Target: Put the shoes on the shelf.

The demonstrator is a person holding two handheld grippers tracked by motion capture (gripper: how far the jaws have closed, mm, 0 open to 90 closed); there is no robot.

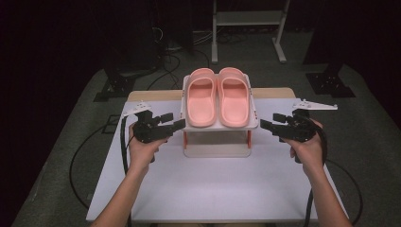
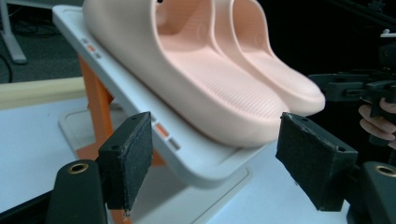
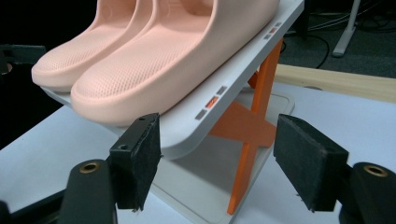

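With jaws apart, each hand-held gripper, left (image 1: 172, 121) and right (image 1: 269, 121), flanks the slipper rack (image 1: 219, 126) near the tabletop's (image 1: 213, 184) far edge, seemingly poised for the pink slippers (image 1: 218, 97)

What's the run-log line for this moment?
left gripper: open, beside rack's left edge | right gripper: open, beside right edge | pink slippers: side by side on white rack | contact: none

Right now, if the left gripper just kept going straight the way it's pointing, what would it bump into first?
Probably the white rack shelf: the left gripper points at its near corner, jaws open on either side of that edge. The pink slipper on top sits just beyond. Depth is hard to judge.
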